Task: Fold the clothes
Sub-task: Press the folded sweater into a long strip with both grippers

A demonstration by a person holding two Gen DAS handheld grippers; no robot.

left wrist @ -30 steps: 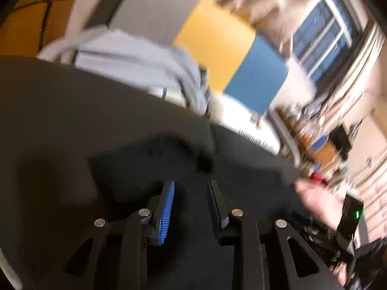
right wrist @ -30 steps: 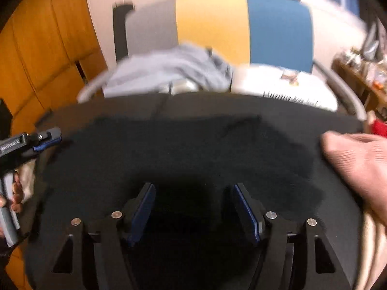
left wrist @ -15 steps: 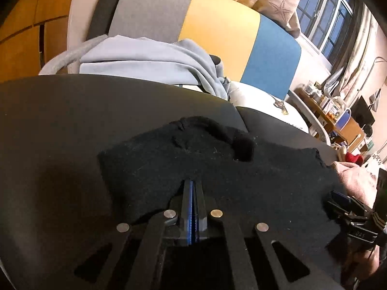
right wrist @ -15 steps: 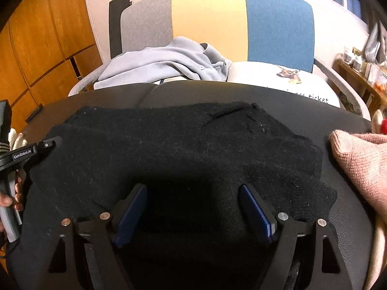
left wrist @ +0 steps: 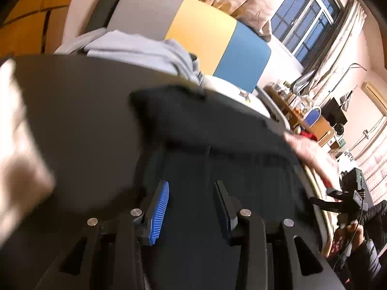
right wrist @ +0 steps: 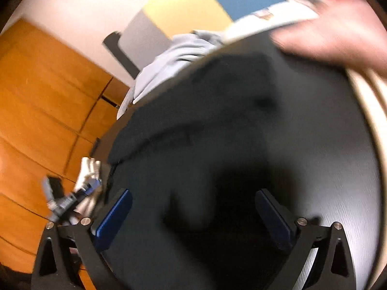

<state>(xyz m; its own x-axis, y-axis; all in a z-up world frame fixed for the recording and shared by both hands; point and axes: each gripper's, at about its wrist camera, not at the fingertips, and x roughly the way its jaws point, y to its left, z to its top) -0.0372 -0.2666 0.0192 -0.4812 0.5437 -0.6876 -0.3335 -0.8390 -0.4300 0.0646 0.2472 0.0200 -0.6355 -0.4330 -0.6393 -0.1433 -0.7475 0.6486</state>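
A black garment (left wrist: 217, 130) lies on the dark round table (left wrist: 84, 120); the picture is blurred by motion. My left gripper (left wrist: 192, 191) hangs over the garment's near part. Its jaws are opening, and nothing sits between the blue pads (left wrist: 160, 205). In the right wrist view the same black garment (right wrist: 193, 133) spreads across the table (right wrist: 326, 145). My right gripper (right wrist: 196, 207) is tilted over it, jaws opening wide and free of the cloth. The other gripper (right wrist: 72, 198) shows at the table's left edge.
A pink knit garment (right wrist: 338, 36) lies at the table's far right edge, and a pale blurred cloth (left wrist: 19, 157) lies at its left. Behind the table stands a grey, yellow and blue chair (left wrist: 200, 29) with a light blue garment (left wrist: 145, 50) on it. Wooden panels (right wrist: 36, 96) line the left.
My left gripper was shut half a second ago and now stands apart; it has shifted sideways over the garment. My right gripper has spread wider and rolled, so its view is tilted.
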